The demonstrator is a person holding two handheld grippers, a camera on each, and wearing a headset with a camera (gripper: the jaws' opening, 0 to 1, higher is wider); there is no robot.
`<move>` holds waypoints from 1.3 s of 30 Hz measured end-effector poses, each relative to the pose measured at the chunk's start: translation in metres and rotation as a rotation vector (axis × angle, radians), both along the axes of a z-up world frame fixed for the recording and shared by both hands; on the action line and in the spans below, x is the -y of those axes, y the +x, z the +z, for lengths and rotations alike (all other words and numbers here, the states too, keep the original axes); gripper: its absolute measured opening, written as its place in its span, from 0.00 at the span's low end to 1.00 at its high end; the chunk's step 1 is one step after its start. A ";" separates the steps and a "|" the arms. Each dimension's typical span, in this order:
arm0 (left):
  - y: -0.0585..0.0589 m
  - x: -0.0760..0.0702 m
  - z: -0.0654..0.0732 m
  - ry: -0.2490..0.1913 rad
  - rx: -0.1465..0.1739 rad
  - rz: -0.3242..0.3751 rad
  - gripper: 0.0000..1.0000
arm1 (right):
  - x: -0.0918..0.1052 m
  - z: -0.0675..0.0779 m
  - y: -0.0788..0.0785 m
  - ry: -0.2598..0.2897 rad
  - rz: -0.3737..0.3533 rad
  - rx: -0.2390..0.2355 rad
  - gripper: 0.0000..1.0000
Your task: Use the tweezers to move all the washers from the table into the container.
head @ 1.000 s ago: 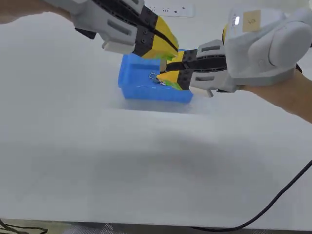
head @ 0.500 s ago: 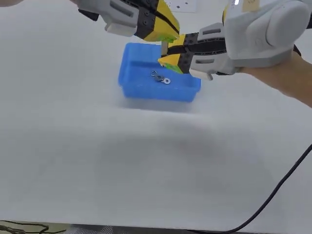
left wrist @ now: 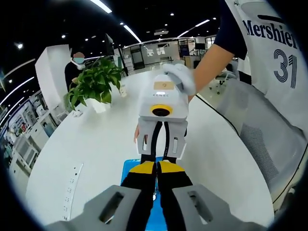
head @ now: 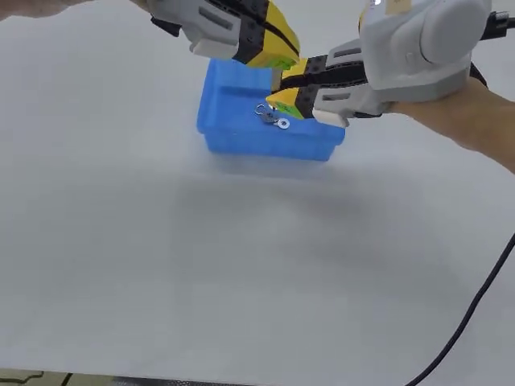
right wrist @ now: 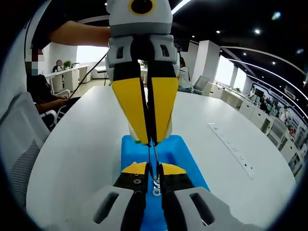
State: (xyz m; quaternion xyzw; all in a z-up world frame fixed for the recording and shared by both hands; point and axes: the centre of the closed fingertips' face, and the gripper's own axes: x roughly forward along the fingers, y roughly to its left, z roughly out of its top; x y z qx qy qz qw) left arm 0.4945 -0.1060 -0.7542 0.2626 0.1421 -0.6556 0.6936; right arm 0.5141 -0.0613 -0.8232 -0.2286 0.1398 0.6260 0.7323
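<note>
Head view, from the left: the left gripper reaches in from the upper left corner, its yellow jaws slanting down over the far rim of the blue container. The container sits toward the far side of the white table. Inside it, in the right half, lie the washers, a small cluster of metal rings on the blue floor. Just right of them the right gripper points leftward. Its yellow-tipped jaws hang over the container's interior close above the washers, and a bare forearm runs off behind it to the right edge. Left gripper view: that claw's two jaws lie nearly against each other, with only a dark slit between them. The right gripper faces them head-on above the container. Right gripper view: the left claw comes down from the top, pressed together on the tweezers. The tweezers' two thin prongs run from its tip down into the slim gap between the right claw's jaws. Those jaws stand close together, but whether their pads press the prongs I cannot tell. One washer shows on the container floor just under the prong ends.
</note>
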 end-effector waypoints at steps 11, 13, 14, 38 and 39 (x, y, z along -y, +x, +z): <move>0.008 0.001 -0.019 -0.014 -0.046 0.021 0.05 | 0.004 -0.019 0.003 -0.025 -0.019 -0.052 0.10; 0.009 0.001 -0.022 -0.009 -0.052 0.019 0.05 | 0.004 -0.023 0.003 -0.028 -0.021 -0.062 0.10; 0.009 0.001 -0.023 -0.008 -0.051 0.019 0.05 | 0.004 -0.025 0.003 -0.029 -0.023 -0.064 0.10; -0.003 0.002 0.009 -0.028 0.001 0.013 0.05 | 0.005 0.009 -0.005 0.000 -0.024 0.005 0.09; -0.004 0.001 0.011 -0.028 0.005 0.012 0.05 | 0.005 0.011 -0.005 0.003 -0.024 0.009 0.09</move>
